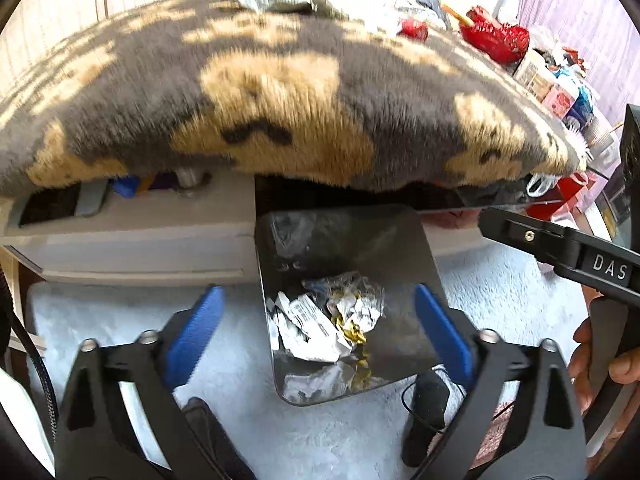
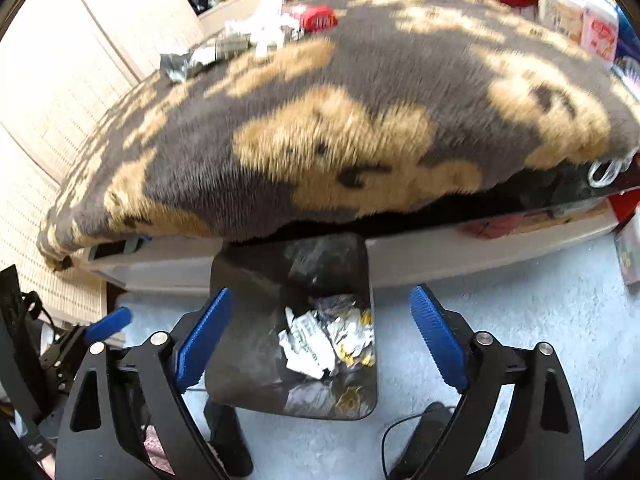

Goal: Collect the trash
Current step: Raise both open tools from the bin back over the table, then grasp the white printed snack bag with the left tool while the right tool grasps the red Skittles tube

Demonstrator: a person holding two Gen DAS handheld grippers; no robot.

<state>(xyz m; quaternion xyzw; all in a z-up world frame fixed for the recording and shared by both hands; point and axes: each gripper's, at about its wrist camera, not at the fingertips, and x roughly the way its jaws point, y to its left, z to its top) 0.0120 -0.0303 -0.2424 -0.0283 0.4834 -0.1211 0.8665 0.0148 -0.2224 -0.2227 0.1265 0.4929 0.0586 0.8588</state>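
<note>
Both claws hung over the black bin (image 1: 344, 240), which stood on the pale carpet (image 1: 120, 320) against the near side of the bed. Left claw (image 1: 320, 332) wide apart, blue pads (image 1: 192, 336) bare, nothing between them. Right claw (image 2: 320, 340) likewise wide and empty in its own view; its black body also showed at the right edge of the left view, a hand (image 1: 596, 360) wrapped round its grip.

Trash in the bin (image 2: 320, 340): crumpled white paper with a printed label, silvery wrappers, a scrap of yellow-gold foil, lying loose at the bottom. Judged as the drop step, done or just about; neither claw carried anything.

More trash lay on the bed. A crumpled silver-grey wrapper (image 2: 188, 62) and white scraps (image 2: 268, 20) sat near the far edge of the fuzzy grey-and-tan blanket (image 1: 280, 100), with a red wrapper (image 2: 316, 18) just beside them. A red basket (image 1: 496, 38) stood at the far right corner; unclear whether that counted as trash.

Next move, as I read it: lift a claw clear of the bin, reach across the blanket to the far edge, and close on one wrapper. The pieces were thin and lay on deep pile, so the pads would need to come down low and pinch a raised fold rather than the fur.

Pose: both claws tilted steeply downward, side by side, left one just left of the bin's middle. Some blur on the blanket.
</note>
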